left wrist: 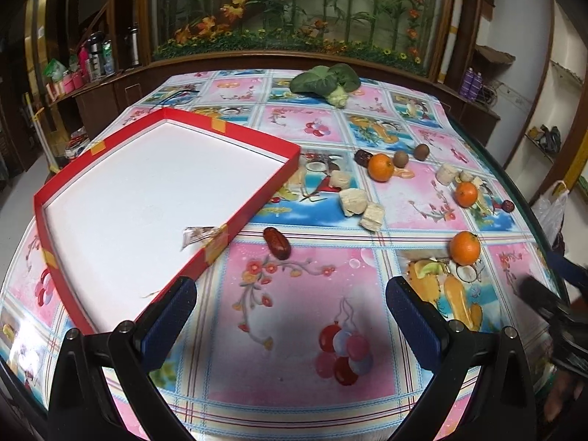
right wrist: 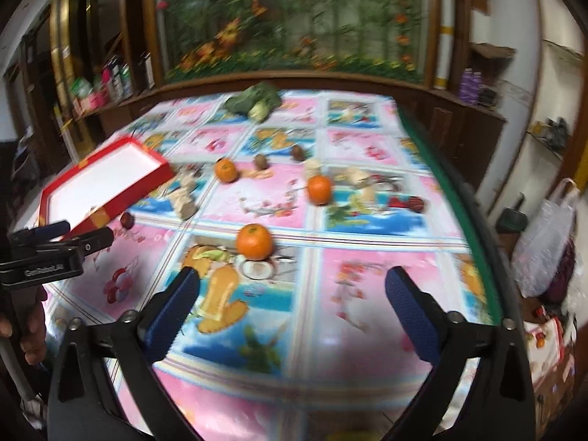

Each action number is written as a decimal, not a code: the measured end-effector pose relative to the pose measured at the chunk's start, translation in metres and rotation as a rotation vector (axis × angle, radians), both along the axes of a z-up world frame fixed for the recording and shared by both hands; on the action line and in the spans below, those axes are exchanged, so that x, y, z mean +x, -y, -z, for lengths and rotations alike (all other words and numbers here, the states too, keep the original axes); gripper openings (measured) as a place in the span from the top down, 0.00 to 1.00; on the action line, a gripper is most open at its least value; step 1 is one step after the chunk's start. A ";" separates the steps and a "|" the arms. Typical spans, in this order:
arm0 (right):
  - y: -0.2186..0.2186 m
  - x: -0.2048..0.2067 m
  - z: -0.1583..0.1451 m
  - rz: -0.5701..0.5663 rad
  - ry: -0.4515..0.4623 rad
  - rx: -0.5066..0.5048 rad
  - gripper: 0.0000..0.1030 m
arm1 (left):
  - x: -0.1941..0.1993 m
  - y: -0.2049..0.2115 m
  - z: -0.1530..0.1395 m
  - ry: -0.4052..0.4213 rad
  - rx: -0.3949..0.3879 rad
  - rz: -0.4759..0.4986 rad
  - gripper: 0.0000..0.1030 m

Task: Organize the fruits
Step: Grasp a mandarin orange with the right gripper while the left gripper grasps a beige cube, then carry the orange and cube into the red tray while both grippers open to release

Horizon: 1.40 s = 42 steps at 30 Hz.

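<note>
- While both claws hung above the patterned tablecloth (left wrist: 294,286), the left gripper (left wrist: 290,305) stood wide open, nothing between its blue pads, only a pink flower panel showing in the gap.
- Just beyond its left finger lay the red tray (left wrist: 235,220), white inside, bare but for a scrap of torn wrapper at the near rim.
- One red date (left wrist: 277,241) sat on the cloth just beside that rim, apart from it.
- Over on the other side, the right gripper (right wrist: 292,290) was open too, jaws spread and holding nothing.
- Ahead of it, closer to its left finger, the nearest orange (right wrist: 254,241) rested on the cloth, not touched by either pad.
- Two more oranges lay farther out: a second orange (right wrist: 319,189) mid-table and a third orange (right wrist: 225,169) nearer the tray's far corner.
- A pair of brown kiwis (left wrist: 399,158) sat just behind that third one, and pale cut chunks (left wrist: 353,201) were scattered between tray and oranges.
- Another date (left wrist: 508,205) lay near the table's right edge, and one more dark date (left wrist: 362,157) touched the third orange's left side.
- Way at the back, a leafy green vegetable (left wrist: 325,81) sat alone, well apart from the fruit.
- Right wrist view was blurred, so small details there could not be told.
</note>
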State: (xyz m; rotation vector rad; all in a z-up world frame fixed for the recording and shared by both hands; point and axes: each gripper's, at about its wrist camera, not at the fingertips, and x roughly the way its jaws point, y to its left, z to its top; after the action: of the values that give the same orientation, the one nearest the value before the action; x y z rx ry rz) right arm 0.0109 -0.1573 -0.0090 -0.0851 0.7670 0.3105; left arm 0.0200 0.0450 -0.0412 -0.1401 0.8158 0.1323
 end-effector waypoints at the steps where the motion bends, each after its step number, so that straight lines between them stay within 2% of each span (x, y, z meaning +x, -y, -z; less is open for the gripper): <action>1: -0.005 0.007 0.006 -0.016 -0.018 -0.007 0.20 | 0.001 0.001 0.000 0.000 0.005 0.011 0.01; 5: -0.024 0.041 0.028 -0.060 -0.115 -0.005 0.38 | 0.002 0.001 0.001 0.005 0.021 0.030 0.01; 9: -0.040 0.055 0.037 -0.101 -0.133 -0.027 0.52 | 0.011 -0.002 0.006 -0.012 -0.003 0.033 0.03; 10: -0.042 0.059 0.040 -0.102 -0.139 -0.031 0.65 | 0.015 0.000 0.007 -0.017 -0.005 0.042 0.06; 15: -0.034 0.063 0.041 -0.077 -0.137 -0.006 0.66 | 0.037 0.024 0.010 -0.033 0.007 0.121 0.15; 18: -0.011 0.060 0.041 -0.023 -0.133 0.017 0.66 | 0.054 0.038 0.016 -0.054 -0.017 0.166 0.30; 20: 0.002 0.059 0.042 -0.002 -0.138 0.039 0.66 | 0.066 0.045 0.023 -0.080 -0.033 0.186 0.45; 21: 0.006 0.058 0.042 0.001 -0.140 0.047 0.66 | 0.072 0.046 0.027 -0.098 -0.042 0.188 0.50; 22: 0.010 0.057 0.042 0.004 -0.142 0.059 0.66 | 0.075 0.048 0.026 -0.080 -0.028 0.176 0.54; 23: 0.013 0.056 0.043 0.006 -0.141 0.070 0.66 | 0.077 0.048 0.026 -0.077 -0.034 0.179 0.64; 24: 0.015 0.056 0.043 0.006 -0.141 0.083 0.66 | 0.080 0.048 0.026 -0.082 -0.043 0.177 0.66; 26: 0.018 0.057 0.044 0.008 -0.140 0.105 0.66 | 0.082 0.047 0.026 -0.077 -0.055 0.163 0.82; 31: 0.021 0.058 0.045 0.000 -0.139 0.138 0.66 | 0.083 0.051 0.026 -0.060 -0.016 0.156 0.83; 35: 0.020 0.057 0.045 -0.009 -0.135 0.141 0.66 | 0.081 0.050 0.024 -0.056 -0.017 0.161 0.84; 42: 0.015 0.047 0.038 -0.028 -0.123 0.134 0.66 | 0.048 0.030 0.003 0.014 -0.009 0.112 0.84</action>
State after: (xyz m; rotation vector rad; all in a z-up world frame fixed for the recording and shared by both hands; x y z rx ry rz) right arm 0.0577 -0.1724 -0.0472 0.0506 0.8648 0.3954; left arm 0.0683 0.0146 -0.0441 -0.1037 0.8087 0.0217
